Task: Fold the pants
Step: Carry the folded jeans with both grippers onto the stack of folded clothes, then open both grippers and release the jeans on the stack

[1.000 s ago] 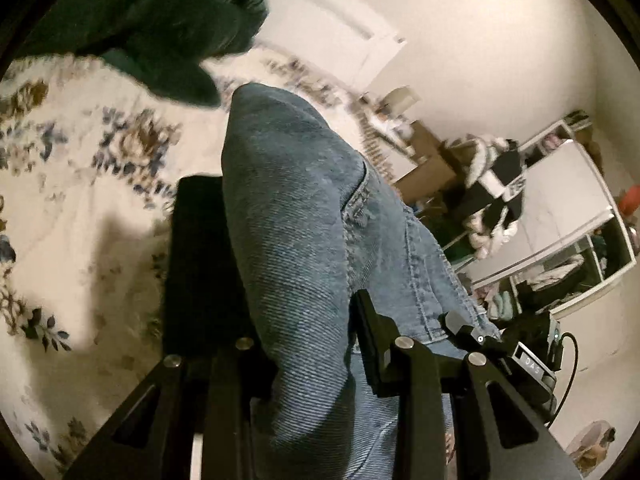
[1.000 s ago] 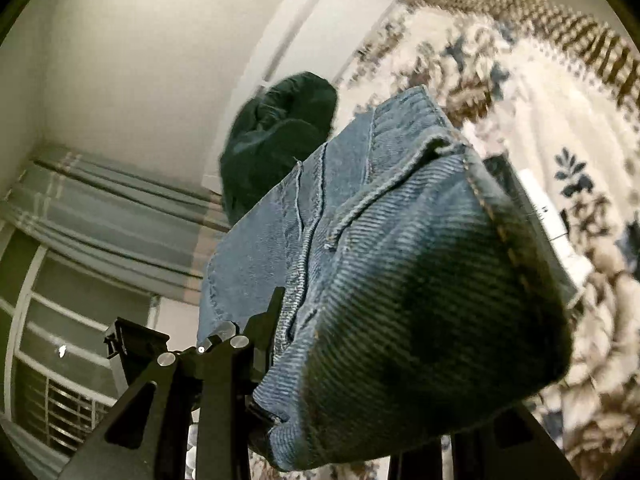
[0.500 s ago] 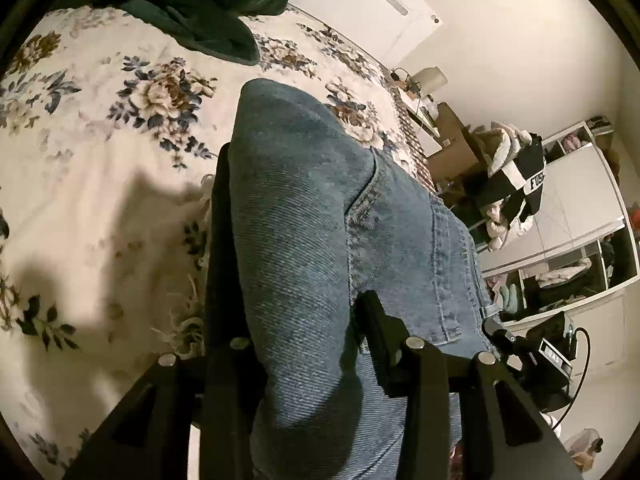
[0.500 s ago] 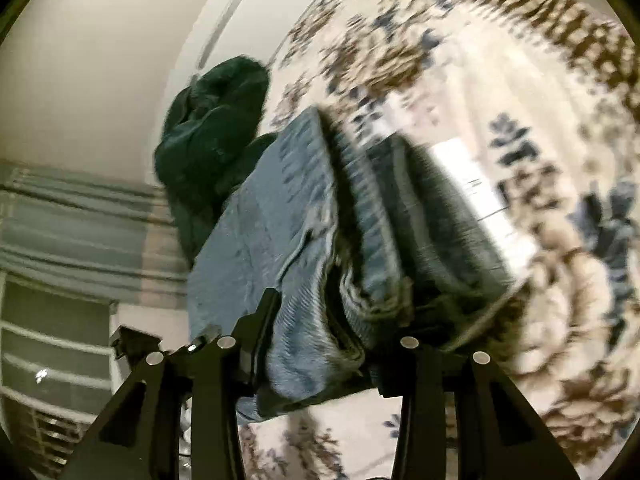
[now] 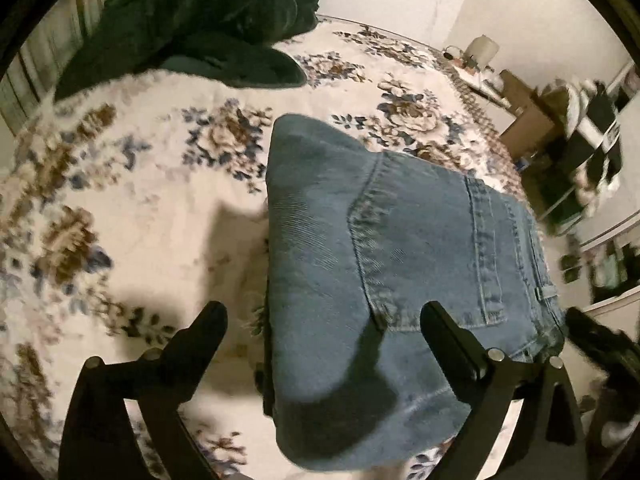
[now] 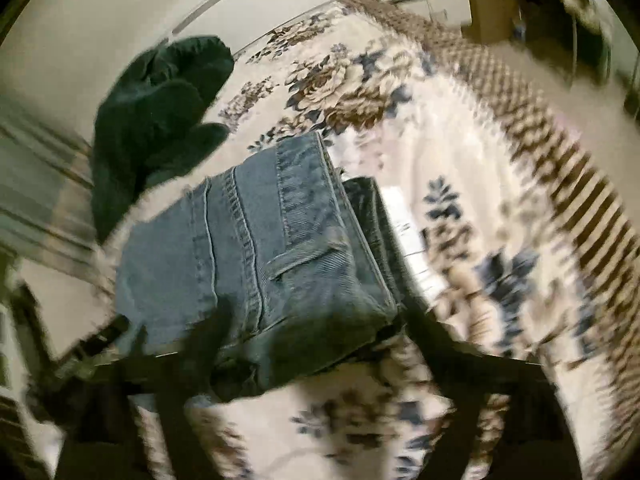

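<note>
The blue denim pants point(image 5: 384, 264) lie folded in a compact stack on the floral bedspread point(image 5: 132, 208). My left gripper point(image 5: 320, 320) is open, its fingers spread above the near end of the stack, holding nothing. In the right wrist view the folded pants point(image 6: 256, 272) lie on the bedspread point(image 6: 480, 208), with a dark layer and a white label showing at their right edge. My right gripper point(image 6: 308, 340) is blurred by motion; its fingers stand wide apart just in front of the stack, empty.
A dark green garment point(image 5: 208, 28) is heaped at the head of the bed, also in the right wrist view point(image 6: 160, 120). Beyond the bed's right edge stand a cluttered nightstand point(image 5: 480, 52), brown boxes point(image 5: 528, 116) and shelves with clothes point(image 5: 592, 140).
Both grippers have opened and let go of the pants. The pants, held up between the fingers before, now lie flat on the bed, and both grippers have pulled back.
</note>
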### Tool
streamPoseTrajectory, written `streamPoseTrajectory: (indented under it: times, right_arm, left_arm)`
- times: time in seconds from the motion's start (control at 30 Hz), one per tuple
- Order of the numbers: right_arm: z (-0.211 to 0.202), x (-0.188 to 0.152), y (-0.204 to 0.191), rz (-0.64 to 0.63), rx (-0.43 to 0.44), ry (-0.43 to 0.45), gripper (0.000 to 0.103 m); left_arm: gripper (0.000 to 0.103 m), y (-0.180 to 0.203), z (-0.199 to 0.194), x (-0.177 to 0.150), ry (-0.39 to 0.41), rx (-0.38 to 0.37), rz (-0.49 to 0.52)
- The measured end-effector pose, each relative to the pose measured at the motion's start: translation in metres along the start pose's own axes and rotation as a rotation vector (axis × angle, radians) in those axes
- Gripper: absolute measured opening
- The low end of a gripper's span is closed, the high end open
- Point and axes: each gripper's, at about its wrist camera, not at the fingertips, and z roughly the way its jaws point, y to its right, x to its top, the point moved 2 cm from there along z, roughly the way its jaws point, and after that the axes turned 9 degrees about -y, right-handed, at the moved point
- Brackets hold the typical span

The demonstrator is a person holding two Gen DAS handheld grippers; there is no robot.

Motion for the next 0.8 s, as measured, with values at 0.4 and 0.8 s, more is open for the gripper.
streamPoseTrajectory:
  times: [0.4, 0.8]
  right_arm:
    - [-0.067, -0.044, -0.039, -0.205, -0.348, 0.126, 0.103]
    - [-0.207, -0.126, -0.057, -0.252, -0.316, 0.277, 0.103]
  left_arm:
    - [0.099, 0.036, -0.043, -0.033, 0.056, 0.096, 0.049]
    - [0.099, 0.067, -0.182, -0.11, 0.251, 0.196, 0.018]
